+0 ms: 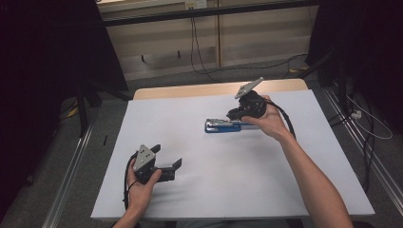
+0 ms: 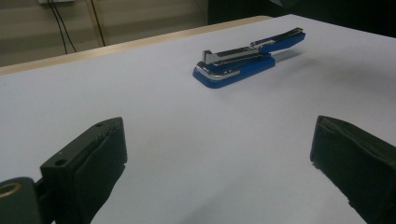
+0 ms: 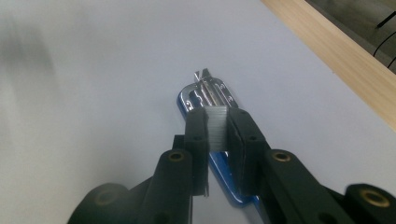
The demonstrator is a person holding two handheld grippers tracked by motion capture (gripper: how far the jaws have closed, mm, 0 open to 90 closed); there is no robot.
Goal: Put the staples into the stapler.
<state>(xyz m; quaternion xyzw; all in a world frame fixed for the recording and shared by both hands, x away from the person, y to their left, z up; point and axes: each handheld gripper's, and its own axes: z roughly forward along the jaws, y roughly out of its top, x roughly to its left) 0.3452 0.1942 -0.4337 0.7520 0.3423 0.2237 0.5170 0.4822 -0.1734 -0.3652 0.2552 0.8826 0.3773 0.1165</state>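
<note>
White sheeting covers the worktop [image 1: 214, 190], near whose front edge the left claw [image 1: 167, 164] is held wide open and empty. Farther back, a strip of silvery staples [image 3: 215, 128] is gripped by the right claw [image 3: 217, 133] above the opened blue-and-chrome stapler [image 1: 222, 125].

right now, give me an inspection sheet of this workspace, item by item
surface: white table top, wooden strip along its far edge.
job's things: blue stapler lying opened near the far side; strip of staples held above it.
clutter: nothing seen.
grippers: right gripper shut on the strip of staples, over the stapler; left gripper open, nothing between its jaws, near the front left.
cables: one black cable trails from each gripper; more cables on the floor beyond the table.
surroundings: panelled wall behind, dark curtains either side, metal rails on the floor.
</note>
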